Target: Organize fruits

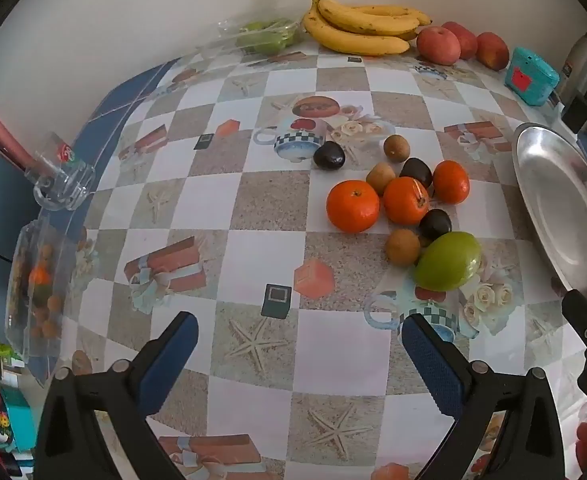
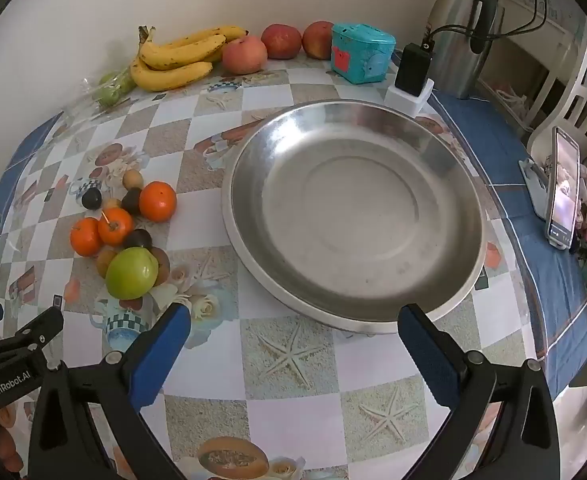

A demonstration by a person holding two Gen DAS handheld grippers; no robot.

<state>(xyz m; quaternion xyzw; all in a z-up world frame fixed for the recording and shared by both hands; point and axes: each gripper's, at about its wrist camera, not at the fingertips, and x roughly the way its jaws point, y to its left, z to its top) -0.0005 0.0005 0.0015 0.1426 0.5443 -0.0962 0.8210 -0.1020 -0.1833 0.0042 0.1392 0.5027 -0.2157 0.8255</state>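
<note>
On the desk, we find the loose fruits heaped just left of the empty steel dish, presumably their destination. Our left gripper and right gripper hover with jaws wide apart, holding nothing, apparently ready for a first pick.

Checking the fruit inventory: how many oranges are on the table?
3, all in the loose pile left of the tray: one nearest the tray, one in the middle, one farthest left. None looks hidden.
</note>
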